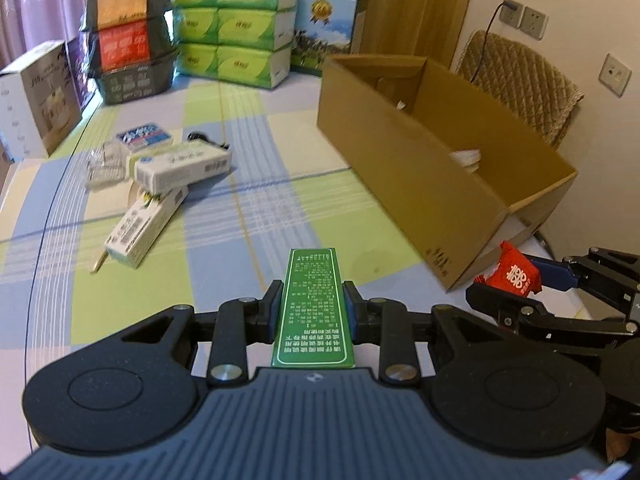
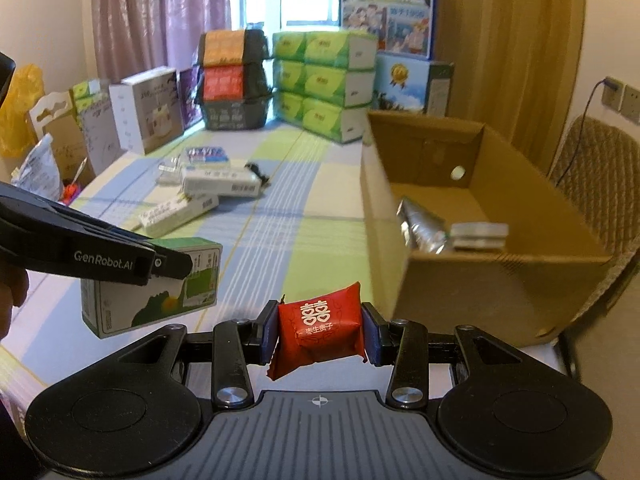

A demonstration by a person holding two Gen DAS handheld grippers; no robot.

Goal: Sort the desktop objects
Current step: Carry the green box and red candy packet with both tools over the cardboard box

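Right hand-held gripper, clamped on a red candy packet, sits nearer the open cardboard box ahead-right; left hand-held gripper pinches a green medicine carton lengthwise.

The cardboard box wall hides most of its contents; print on the white cartons is too small to read.

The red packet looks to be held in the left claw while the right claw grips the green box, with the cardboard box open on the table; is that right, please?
Not quite: the claws are swapped. The right wrist view shows the red packet clamped in the right claw, and the left claw grips the green box. The cardboard box is indeed open on the table.
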